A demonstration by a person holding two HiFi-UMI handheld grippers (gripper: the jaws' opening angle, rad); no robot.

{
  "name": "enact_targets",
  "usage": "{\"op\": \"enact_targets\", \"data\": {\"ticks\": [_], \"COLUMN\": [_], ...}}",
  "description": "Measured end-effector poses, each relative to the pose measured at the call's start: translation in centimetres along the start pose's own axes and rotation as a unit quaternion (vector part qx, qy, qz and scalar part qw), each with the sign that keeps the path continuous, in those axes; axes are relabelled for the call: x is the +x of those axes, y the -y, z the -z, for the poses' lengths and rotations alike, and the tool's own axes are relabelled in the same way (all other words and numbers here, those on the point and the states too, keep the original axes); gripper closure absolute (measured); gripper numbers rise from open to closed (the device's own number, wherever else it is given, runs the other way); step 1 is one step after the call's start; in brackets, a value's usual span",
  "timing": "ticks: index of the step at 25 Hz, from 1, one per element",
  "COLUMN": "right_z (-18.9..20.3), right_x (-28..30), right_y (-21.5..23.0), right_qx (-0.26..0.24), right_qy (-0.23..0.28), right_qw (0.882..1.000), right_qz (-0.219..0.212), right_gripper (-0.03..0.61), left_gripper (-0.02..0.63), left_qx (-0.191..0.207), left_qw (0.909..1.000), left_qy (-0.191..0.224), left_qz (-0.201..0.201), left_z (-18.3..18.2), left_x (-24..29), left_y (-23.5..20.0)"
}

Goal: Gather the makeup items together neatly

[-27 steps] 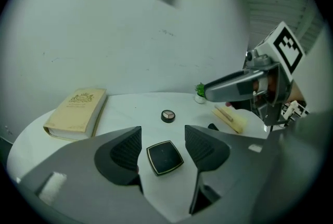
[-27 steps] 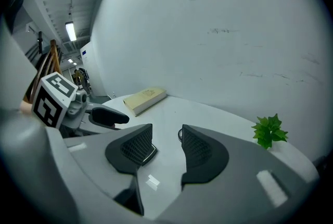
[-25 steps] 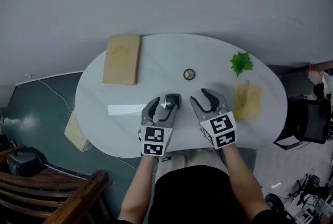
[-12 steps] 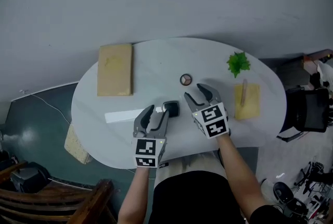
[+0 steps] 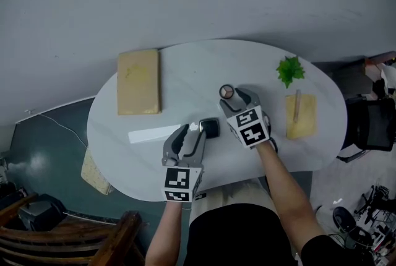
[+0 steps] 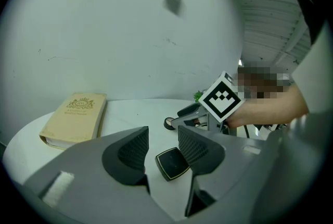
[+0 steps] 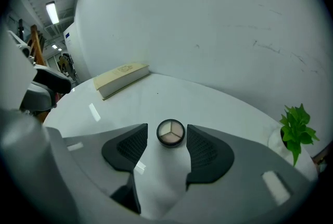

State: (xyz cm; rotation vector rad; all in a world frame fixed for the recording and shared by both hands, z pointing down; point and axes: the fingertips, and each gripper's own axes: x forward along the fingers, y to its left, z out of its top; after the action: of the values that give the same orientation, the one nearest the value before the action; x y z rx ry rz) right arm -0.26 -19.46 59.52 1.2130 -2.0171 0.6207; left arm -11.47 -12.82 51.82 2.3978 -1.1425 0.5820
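Observation:
A black square compact (image 5: 210,128) lies flat on the white oval table (image 5: 185,67). My left gripper (image 5: 189,135) sits just behind it with its jaws closing. In the left gripper view the compact (image 6: 173,163) shows in the gap beyond the left gripper (image 6: 162,139), and neither pad touches it. A round eyeshadow pot (image 5: 226,91) stands farther back. My right gripper (image 5: 238,98) reaches it with its jaws opening. The pot (image 7: 170,132) sits at the right gripper's (image 7: 167,139) tips, touching neither pad. A slim stick (image 5: 296,105) lies on a yellow pad (image 5: 301,117) at the right.
A tan book (image 5: 138,81) lies at the table's back left and a white strip (image 5: 154,133) near its front left. A small green plant (image 5: 291,70) stands behind the yellow pad. A wooden chair (image 5: 74,240) and a black chair (image 5: 371,128) flank the table.
The left gripper, which had the compact between its jaws, has drawn back toward me and left it on the table. The right gripper has moved forward to the round pot and spread wider.

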Motion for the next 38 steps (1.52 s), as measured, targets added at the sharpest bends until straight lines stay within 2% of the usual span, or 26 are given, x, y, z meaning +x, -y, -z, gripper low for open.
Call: {"op": "enact_targets", "data": {"ticks": [7, 18, 27, 38], "right_z": [0.8, 0.7, 0.8, 0.8], "right_x": [2.6, 3.7, 3.2, 0.4], "right_y": [0.3, 0.8, 0.3, -1.6], "right_qx": [-0.011, -0.018, -0.035, -0.044], "right_qy": [-0.027, -0.039, -0.042, -0.022], "right_qw": [1.000, 0.999, 0.999, 0.999], "right_qz": [0.004, 0.009, 0.001, -0.007], "right_gripper": [0.354, 0.354, 0.356, 0.356], "left_gripper": [0.437, 0.437, 0.437, 0.439], "left_qx": [-0.002, -0.008, -0.007, -0.005], "left_qw": [0.9999, 0.9996, 0.9996, 0.9997], "left_qy": [-0.009, -0.013, -0.013, -0.004], "left_qz": [-0.006, -0.022, -0.024, -0.022], "left_z": [0.8, 1.1, 1.1, 0.7], "left_x": [0.0, -0.5, -0.6, -1.0], "left_y": [-0.8, -1.8, -1.6, -1.0]}}
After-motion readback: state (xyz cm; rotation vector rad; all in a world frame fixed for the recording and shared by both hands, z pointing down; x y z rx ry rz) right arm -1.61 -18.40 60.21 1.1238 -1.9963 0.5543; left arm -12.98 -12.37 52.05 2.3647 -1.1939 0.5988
